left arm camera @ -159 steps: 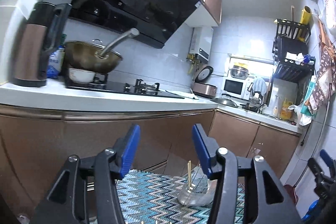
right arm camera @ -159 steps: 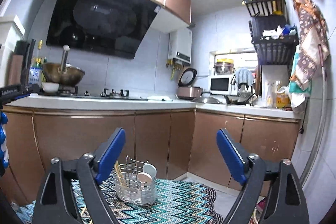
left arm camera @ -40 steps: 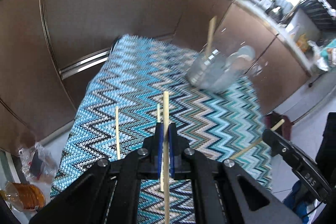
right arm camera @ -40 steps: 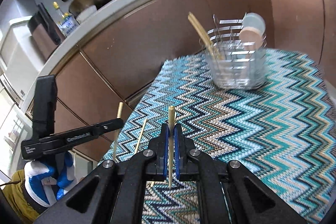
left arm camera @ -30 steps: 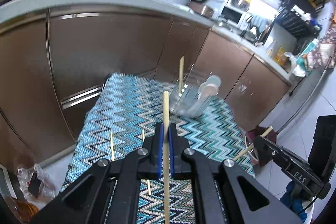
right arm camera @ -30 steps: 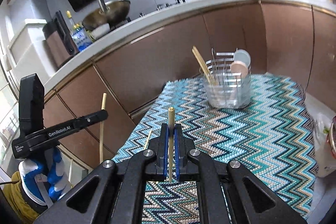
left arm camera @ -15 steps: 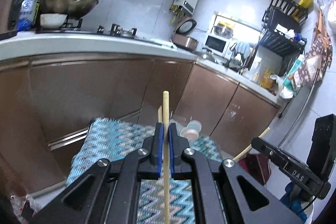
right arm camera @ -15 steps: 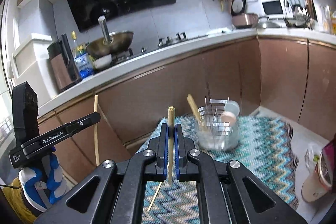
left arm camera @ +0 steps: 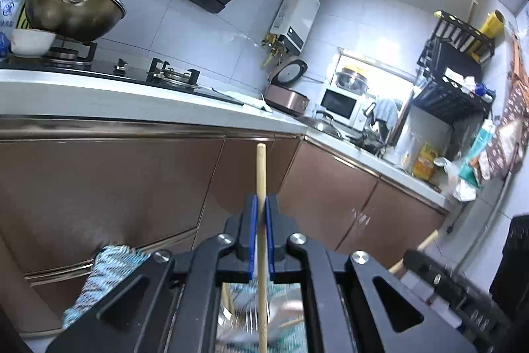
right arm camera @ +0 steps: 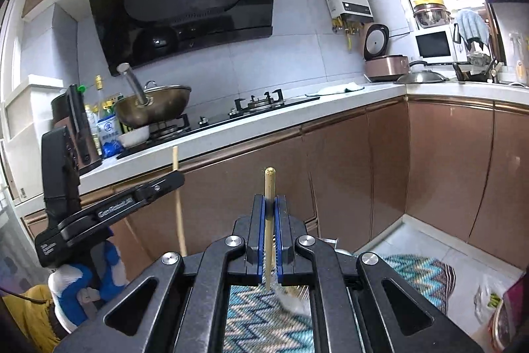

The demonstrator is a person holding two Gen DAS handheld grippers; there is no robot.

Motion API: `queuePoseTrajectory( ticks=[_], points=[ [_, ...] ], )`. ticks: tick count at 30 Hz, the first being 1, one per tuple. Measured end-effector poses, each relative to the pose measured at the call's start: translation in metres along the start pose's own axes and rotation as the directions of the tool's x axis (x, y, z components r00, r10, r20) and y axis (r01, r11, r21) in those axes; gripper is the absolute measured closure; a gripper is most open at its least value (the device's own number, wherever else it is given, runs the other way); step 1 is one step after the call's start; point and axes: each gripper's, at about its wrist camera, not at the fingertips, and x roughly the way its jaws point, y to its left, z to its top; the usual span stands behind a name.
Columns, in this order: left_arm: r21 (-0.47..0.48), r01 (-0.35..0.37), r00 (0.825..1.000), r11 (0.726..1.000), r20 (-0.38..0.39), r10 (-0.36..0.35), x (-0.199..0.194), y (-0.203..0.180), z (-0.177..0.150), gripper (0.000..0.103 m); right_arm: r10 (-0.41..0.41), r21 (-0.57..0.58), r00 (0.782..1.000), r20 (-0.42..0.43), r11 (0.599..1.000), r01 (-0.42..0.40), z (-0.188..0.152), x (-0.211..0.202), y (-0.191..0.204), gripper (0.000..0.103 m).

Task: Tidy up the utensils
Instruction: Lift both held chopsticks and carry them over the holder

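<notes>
My left gripper (left arm camera: pixel 260 204) is shut on a wooden chopstick (left arm camera: pixel 261 174) that stands upright between the blue pads. My right gripper (right arm camera: pixel 270 204) is shut on another wooden chopstick (right arm camera: pixel 269 184), also upright. The wire utensil holder (left arm camera: pixel 244 310) shows blurred low behind the left gripper's frame, over the zigzag cloth (left arm camera: pixel 109 267). In the right wrist view it (right arm camera: pixel 297 296) is mostly hidden behind the fingers. The left gripper (right arm camera: pixel 109 207) with its chopstick (right arm camera: pixel 178 204) shows at the left of the right wrist view.
Brown cabinets (right arm camera: pixel 363 161) and a white countertop (right arm camera: pixel 231 128) run behind. A wok (right arm camera: pixel 152 105) sits on the stove. A plastic bag (right arm camera: pixel 489 293) lies on the floor at right of the cloth (right arm camera: pixel 420 273).
Both grippers have lifted and tilted up from the cloth, each holding its chopstick. The holder has slid down to the bottom of both views.
</notes>
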Motion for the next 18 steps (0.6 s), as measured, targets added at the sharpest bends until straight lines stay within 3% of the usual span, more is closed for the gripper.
queuePoseTrajectory(
  ticks=[8, 18],
  points=[
    [0.027, 0.005, 0.999, 1.000, 0.054, -0.007, 0.059, -0.004, -0.014, 0.098, -0.010, -0.029, 0.999, -0.041, 1.000, 0.009, -0.022, 0.049, -0.018, 0.098],
    [0.079, -0.099, 0.988, 0.992, 0.124, 0.088, 0.091, -0.006, -0.059, 0.098, -0.047, -0.059, 0.997, -0.063, 0.997, 0.044, -0.053, 0.076, -0.022, 0.098]
  ],
)
